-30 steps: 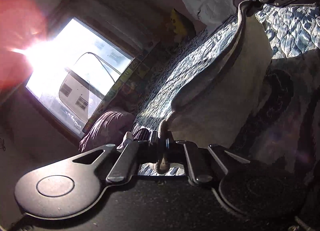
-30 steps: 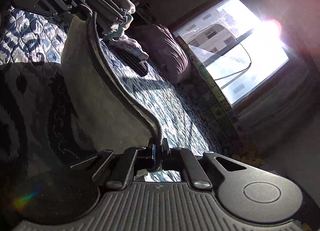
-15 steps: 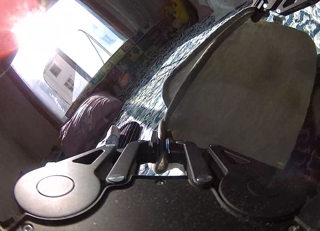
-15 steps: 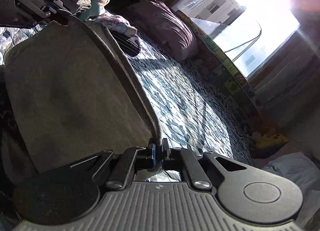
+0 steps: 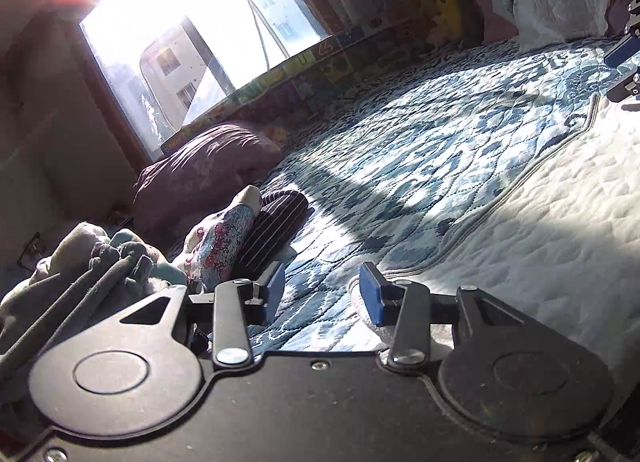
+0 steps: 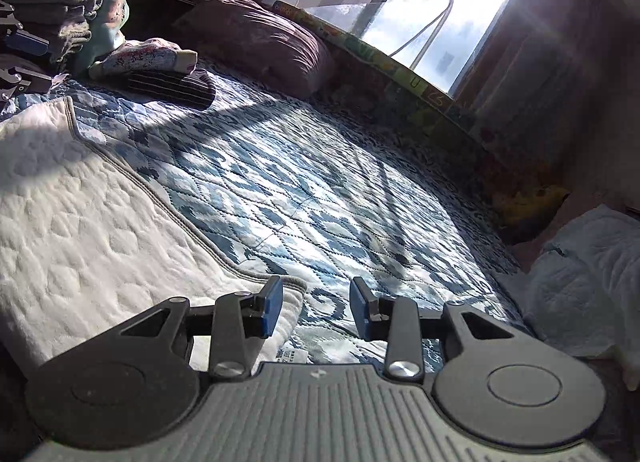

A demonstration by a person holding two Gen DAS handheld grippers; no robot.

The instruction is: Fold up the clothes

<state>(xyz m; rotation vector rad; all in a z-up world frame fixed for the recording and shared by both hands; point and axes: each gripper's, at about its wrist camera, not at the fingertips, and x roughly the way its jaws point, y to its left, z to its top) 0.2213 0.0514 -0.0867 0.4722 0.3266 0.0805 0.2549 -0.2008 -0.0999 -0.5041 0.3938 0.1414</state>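
White cloth [image 6: 80, 213] lies flat on the blue bed cover [image 6: 300, 189]. Both the left gripper [image 5: 322, 294] and right gripper [image 6: 314, 304] are wide open, holding nothing. It looks laid out, with more folding left.

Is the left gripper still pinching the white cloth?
Apart. In the left wrist view the left gripper is open, and the white cloth lies flat on the bed, nothing between its blue pads.
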